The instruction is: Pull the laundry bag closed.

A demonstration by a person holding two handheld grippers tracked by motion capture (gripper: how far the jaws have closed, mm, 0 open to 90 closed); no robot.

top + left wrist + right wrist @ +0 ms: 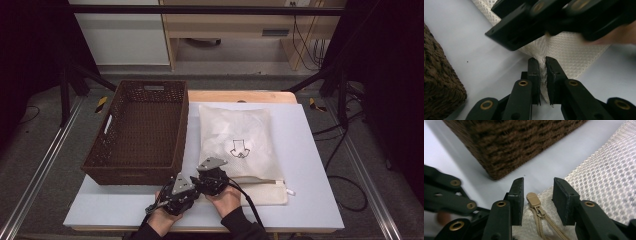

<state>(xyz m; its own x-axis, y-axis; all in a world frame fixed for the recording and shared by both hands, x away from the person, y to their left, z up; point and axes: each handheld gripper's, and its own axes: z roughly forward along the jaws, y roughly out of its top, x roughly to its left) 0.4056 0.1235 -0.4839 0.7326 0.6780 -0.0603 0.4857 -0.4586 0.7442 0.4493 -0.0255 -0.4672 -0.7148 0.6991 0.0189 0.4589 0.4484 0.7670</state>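
Note:
A white mesh bag with folded white cloth inside lies flat on the table, right of a brown wicker basket. Both grippers meet at the bag's near left corner. My left gripper is shut, pinching the mesh bag's corner fabric between its jaws. My right gripper is open, its jaws standing on either side of the tan zipper pull without touching it. The zipper runs back from the pull along the mesh bag's near edge.
The empty basket's near corner stands just beyond the right gripper's jaws, and its wall is at the left of the left gripper. The white table has bare surface right of the bag and along the front edge.

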